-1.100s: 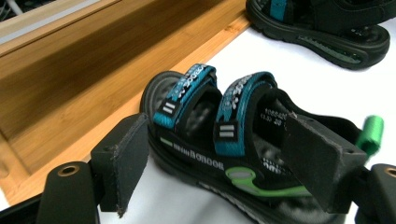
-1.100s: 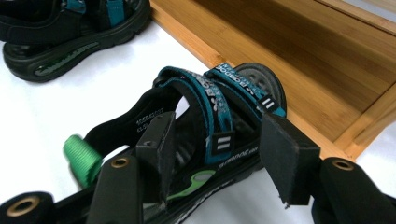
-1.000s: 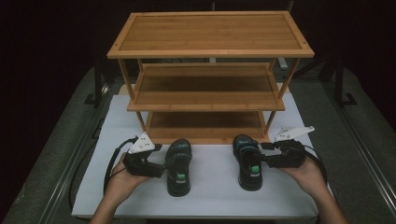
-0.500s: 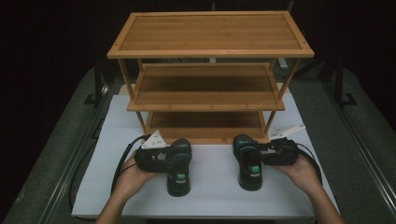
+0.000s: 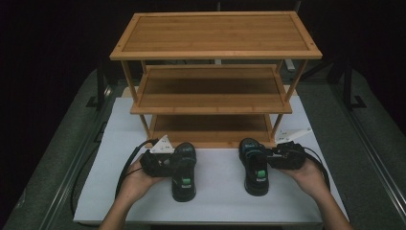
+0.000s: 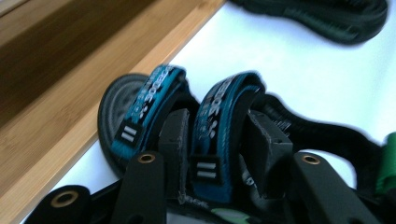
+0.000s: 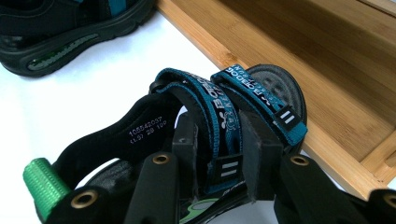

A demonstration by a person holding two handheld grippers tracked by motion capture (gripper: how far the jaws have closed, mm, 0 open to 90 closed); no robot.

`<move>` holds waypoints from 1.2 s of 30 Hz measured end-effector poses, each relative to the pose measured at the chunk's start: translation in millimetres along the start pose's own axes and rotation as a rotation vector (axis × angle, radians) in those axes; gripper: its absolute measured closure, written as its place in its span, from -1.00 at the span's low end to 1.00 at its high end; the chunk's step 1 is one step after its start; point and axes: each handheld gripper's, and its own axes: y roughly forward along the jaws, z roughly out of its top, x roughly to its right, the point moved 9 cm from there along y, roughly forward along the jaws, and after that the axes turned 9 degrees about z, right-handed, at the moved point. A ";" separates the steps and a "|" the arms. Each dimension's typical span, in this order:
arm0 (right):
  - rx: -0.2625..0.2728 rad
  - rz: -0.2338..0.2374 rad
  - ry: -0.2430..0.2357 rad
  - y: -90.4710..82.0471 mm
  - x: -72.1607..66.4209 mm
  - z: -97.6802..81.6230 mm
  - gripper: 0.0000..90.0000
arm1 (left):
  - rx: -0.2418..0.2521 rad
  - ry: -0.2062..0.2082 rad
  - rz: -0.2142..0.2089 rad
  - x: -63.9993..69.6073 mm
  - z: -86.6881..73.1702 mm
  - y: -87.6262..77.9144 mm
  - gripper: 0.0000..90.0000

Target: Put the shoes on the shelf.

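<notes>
- Your left gripper (image 6: 212,140) is clamping the rear blue strap (image 6: 219,121) of the left sandal (image 5: 183,170); jaws narrow, strap between them.
- Your right gripper (image 7: 219,144) is pinching a strap (image 7: 219,116) on the right sandal (image 5: 255,165) likewise.
- Both sandals are sitting on the white table (image 5: 215,201), just in front of the bamboo rack (image 5: 215,52).
- Judging: grasp step; next you're prob. lifting both w/o strap slip, onto a shelf.
- Writing: right sandal lining reads "105542037", "(1.9) 28 10?"; strap logos too blurred to read.

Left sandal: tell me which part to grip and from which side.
Grip the left sandal by a blue strap arching over the footbed, coming from its outer side. The strap stands up, so a jaw fits on each face; the left gripper already straddles it.
</notes>
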 end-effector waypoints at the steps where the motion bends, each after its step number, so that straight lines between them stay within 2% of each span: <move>1: 0.001 0.001 0.001 0.0 -0.1 0.1 0.54 | -0.003 -0.002 -0.008 0.3 -0.4 0.6 0.38; 2: 0.001 0.001 0.001 0.0 -0.2 0.1 0.55 | 0.000 -0.003 -0.004 0.0 0.1 0.8 0.49; 5: 0.000 -0.002 0.001 -0.4 -0.5 0.3 0.56 | 0.005 0.008 0.001 -0.2 1.3 0.2 0.54; 13: 0.006 -0.014 -0.003 -2.0 -0.2 1.5 0.58 | 0.027 0.026 0.032 -2.3 4.5 -3.9 0.60; 18: 0.012 -0.027 -0.013 -4.2 -0.9 6.8 0.59 | 0.053 0.030 0.046 -6.8 13.8 -10.6 0.61; 27: 0.059 -0.047 -0.017 -3.3 -1.0 28.2 0.59 | 0.087 0.039 0.049 -11.2 34.8 -12.1 0.61; 36: 0.080 -0.071 -0.022 12.7 2.1 52.1 0.59 | 0.119 0.044 0.072 -19.0 49.3 0.3 0.60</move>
